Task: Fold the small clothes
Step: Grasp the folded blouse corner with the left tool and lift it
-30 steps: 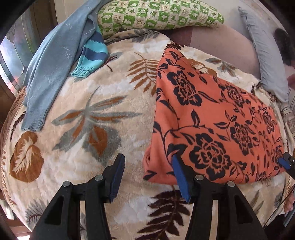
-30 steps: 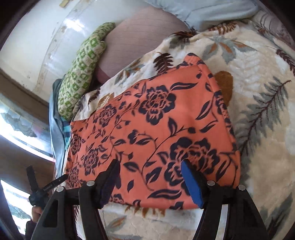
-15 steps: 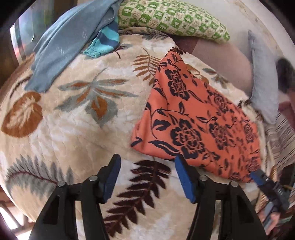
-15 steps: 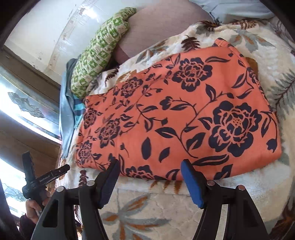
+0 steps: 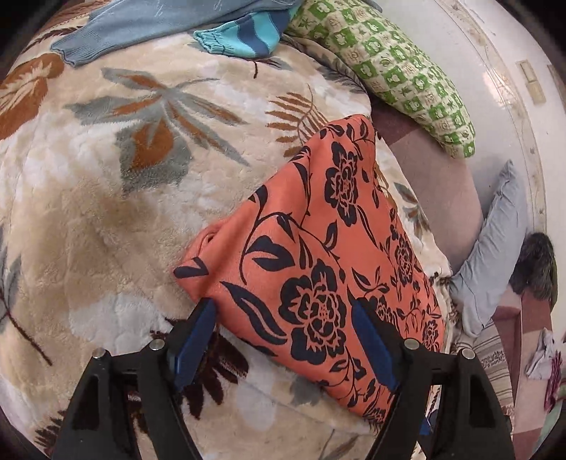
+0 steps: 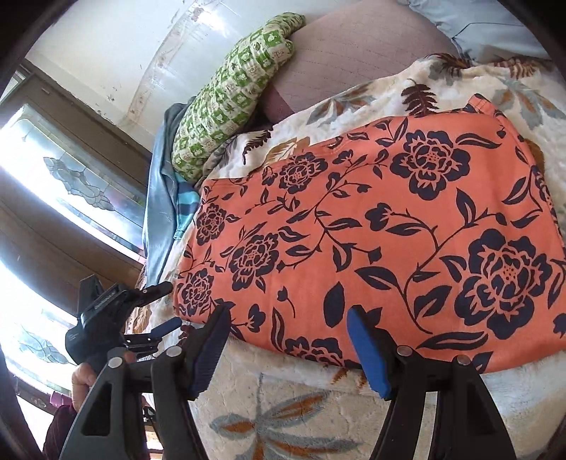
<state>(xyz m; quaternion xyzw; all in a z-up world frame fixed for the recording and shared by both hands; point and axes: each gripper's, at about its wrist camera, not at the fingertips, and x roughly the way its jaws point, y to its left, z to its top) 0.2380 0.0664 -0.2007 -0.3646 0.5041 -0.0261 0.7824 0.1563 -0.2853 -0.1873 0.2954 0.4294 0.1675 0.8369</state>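
Left wrist view: the left gripper points down at the near corner of the orange cloth, a folded piece printed with dark flowers. Its jaws are opening, spread wide, with the cloth's corner lying between the blue pads; neither pad presses on it, so nothing is held. The cloth lies flat on the leaf-patterned blanket and runs away towards the right. Beyond it at the top lie a grey-blue sweater and a striped sleeve, touching each other, with a green pillow beside them. A grey pillow lies at the far right, off the blanket.

Right wrist view: the right gripper hangs at the cloth's near long edge, jaws standing wide apart and empty, the pads just at the hem. The cloth fills the middle of the blanket, folded into a rough rectangle. At the lower left the left gripper shows at the cloth's left corner, a hand below it. The green pillow and sweater lie behind, by the window.
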